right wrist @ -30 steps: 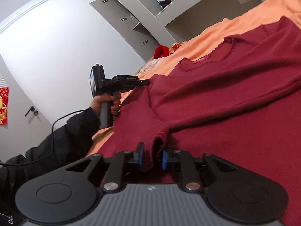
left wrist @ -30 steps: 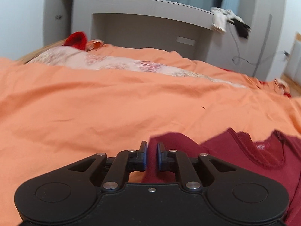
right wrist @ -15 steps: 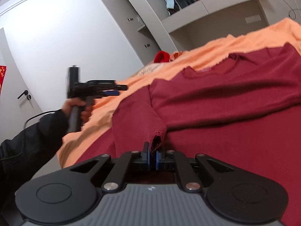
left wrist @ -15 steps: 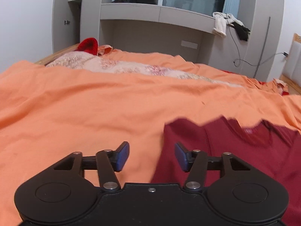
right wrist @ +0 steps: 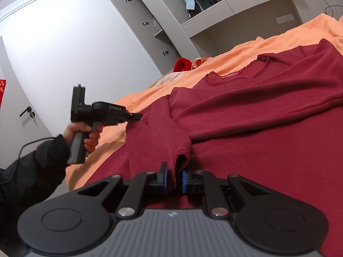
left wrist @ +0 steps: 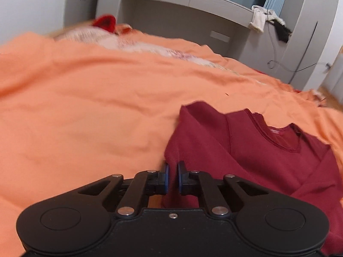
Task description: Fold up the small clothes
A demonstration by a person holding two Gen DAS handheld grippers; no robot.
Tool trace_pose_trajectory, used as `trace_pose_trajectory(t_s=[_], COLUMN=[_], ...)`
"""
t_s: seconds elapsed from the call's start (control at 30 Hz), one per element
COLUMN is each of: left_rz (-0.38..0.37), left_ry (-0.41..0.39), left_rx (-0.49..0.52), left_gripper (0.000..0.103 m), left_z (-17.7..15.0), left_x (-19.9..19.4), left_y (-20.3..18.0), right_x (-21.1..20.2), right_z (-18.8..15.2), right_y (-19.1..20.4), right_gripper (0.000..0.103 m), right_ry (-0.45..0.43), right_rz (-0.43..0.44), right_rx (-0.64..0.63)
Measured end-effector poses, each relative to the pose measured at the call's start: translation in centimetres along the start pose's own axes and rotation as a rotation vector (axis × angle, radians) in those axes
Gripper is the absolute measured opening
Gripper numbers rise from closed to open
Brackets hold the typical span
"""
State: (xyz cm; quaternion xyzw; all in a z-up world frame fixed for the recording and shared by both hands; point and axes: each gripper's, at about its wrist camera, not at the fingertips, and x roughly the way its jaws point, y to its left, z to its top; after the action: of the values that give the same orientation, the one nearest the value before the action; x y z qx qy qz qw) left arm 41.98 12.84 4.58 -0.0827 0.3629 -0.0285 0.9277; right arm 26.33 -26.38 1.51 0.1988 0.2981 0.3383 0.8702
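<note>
Left wrist view: left gripper has just closed on the maroon shirt edge; right gripper jaws clamp its cuff. Thin bites may slip under tension.

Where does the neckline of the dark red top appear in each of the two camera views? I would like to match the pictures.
Left wrist view: the neckline of the dark red top is at right of centre, beyond the left gripper.
Right wrist view: the neckline is above centre, towards the right, far beyond the right gripper.
Shared landmark: the bright red item at the far end of the orange bedcover.
</note>
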Motion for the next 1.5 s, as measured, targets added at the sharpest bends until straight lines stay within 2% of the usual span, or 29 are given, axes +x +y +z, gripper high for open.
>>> trace_pose_trajectory(t_s=[0.13,0.23,0.33,0.4,0.53,0.57,0.6,0.63,0.7,0.77,0.9,1.0,1.07,1.27,1.37,1.5], left_rz=[0.122,0.168,0.182,0.190,0.167,0.163,0.161,0.158,0.140,0.126,0.107,0.094,0.078,0.053,0.056,0.036], left_ry=[-0.012,0.061,0.059,0.038,0.023,0.011,-0.006,-0.026,-0.059,-0.064,-0.090,-0.109,-0.152,-0.268,-0.266,-0.291], left_rx=[0.060,0.051,0.027,0.033,0.045,0.046,0.045,0.046,0.056,0.059,0.036,0.046,0.060,0.145,0.159,0.208], left_gripper=[0.007,0.008,0.016,0.025,0.036,0.046,0.060,0.065,0.068,0.071,0.088,0.098,0.102,0.102,0.102,0.102], left_z=[1.0,0.9,0.0,-0.5,-1.3,-1.7,-2.1,-2.6,-4.0,-5.4,-8.9,-11.7,-13.6,-19.0,-20.7,-22.2], left_x=[-1.1,0.4,0.9,0.3,-1.9,-2.7,-3.7,-4.6,-6.8,-8.5,-12.5,-15.3,-17.1,-19.8,-20.1,-21.1], left_y=[-1.9,-2.0,-1.7,-1.7,-1.5,-1.5,-1.5,-1.5,-1.6,-1.7,-2.1,-3.1,-3.8,-6.4,-7.2,-7.9], right_x=[-0.5,-0.1,0.1,0.2,0.1,0.0,-0.2,-0.4,-0.9,-1.7,-3.8,-5.7,-6.9,-9.2,-8.9,-7.8], right_z=[0.2,-0.1,-0.4,-0.5,-0.5,-0.5,-0.6,-0.6,-0.9,-1.3,-2.5,-3.8,-5.0,-8.5,-10.4,-13.1], right_y=[0.5,1.8,2.9,2.7,1.7,1.5,1.5,1.6,2.1,2.7,3.8,4.8,5.5,7.6,8.8,10.3], right_gripper=[0.006,0.006,0.006,0.006,0.010,0.012,0.021,0.026,0.045,0.055,0.084,0.102,0.103,0.103,0.103,0.103], right_ry=[0.011,0.044,0.068,0.070,0.061,0.059,0.057,0.051,0.037,0.019,-0.034,-0.082,-0.121,-0.204,-0.203,-0.137], right_rz=[0.094,0.173,0.151,0.126,0.066,0.065,0.061,0.054,0.031,0.001,-0.087,-0.166,-0.233,-0.453,-0.536,-0.586], right_rx=[0.079,0.102,0.034,0.028,0.025,0.030,0.031,0.022,-0.024,-0.078,-0.165,-0.238,-0.289,-0.463,-0.564,-0.684])
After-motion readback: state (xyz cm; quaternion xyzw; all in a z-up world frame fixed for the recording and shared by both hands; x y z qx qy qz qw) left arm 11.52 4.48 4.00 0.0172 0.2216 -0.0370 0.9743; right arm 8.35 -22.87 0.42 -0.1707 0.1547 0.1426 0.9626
